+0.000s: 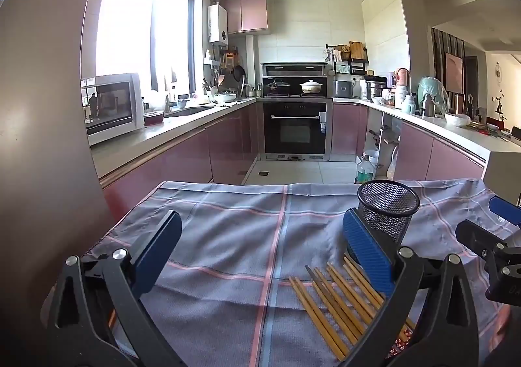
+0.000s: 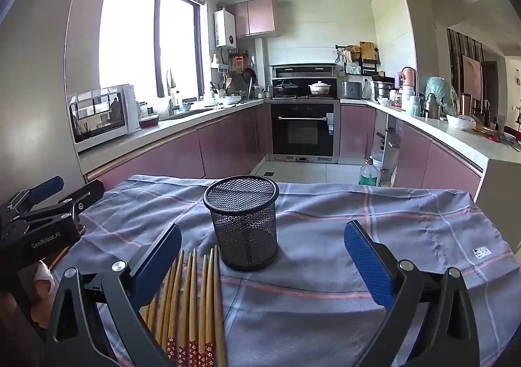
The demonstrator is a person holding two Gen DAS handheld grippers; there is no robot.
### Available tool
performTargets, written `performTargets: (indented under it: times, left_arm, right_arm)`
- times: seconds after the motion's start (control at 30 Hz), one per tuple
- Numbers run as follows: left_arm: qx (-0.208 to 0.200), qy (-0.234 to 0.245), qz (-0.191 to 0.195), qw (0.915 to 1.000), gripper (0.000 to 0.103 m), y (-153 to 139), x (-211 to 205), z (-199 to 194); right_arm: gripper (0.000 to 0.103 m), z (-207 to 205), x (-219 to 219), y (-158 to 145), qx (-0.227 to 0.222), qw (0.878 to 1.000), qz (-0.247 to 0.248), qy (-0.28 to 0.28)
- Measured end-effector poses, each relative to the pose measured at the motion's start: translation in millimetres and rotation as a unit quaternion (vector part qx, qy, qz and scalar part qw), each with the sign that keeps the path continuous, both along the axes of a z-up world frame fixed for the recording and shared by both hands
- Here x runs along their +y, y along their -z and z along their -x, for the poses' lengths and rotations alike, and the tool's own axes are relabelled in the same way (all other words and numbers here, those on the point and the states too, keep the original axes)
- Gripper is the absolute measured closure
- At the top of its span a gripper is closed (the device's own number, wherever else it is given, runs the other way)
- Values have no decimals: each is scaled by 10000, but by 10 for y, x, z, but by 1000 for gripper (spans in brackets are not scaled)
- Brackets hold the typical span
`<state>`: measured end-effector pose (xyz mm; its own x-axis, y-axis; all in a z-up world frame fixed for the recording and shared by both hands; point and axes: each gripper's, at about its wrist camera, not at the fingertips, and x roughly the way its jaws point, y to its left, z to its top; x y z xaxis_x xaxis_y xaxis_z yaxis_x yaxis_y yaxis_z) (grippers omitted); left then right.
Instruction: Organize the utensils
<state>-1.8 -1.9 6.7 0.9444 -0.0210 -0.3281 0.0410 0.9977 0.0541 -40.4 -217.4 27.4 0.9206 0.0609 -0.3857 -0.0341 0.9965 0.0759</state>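
Several wooden chopsticks [image 2: 195, 298] with red patterned ends lie side by side on a grey checked cloth [image 2: 325, 269]. Just beyond their tips stands an empty black mesh cup [image 2: 242, 223], upright. My right gripper [image 2: 262, 249] hovers open in front of the cup, its left finger over the chopsticks. My left gripper [image 1: 260, 243] is open too, over bare cloth, with the chopsticks [image 1: 335, 301] under its right finger and the mesh cup [image 1: 387, 210] behind that finger. Nothing is held by either. Each gripper shows at the edge of the other's view.
The cloth-covered table ends at a far edge [image 1: 260, 186], with kitchen floor beyond. Pink cabinets and counters run along both sides, and an oven [image 1: 294, 129] stands at the back. A green bottle [image 1: 364, 169] stands on the floor.
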Motion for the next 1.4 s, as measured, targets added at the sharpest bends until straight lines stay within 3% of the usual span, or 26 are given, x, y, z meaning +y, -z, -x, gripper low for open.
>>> performTargets:
  times: [1.4]
  left_arm:
    - [-67,-10,-20,10000,5,-45,-8,4]
  right_arm:
    - [6,13,52,-34,-3,10000,-38,-80]
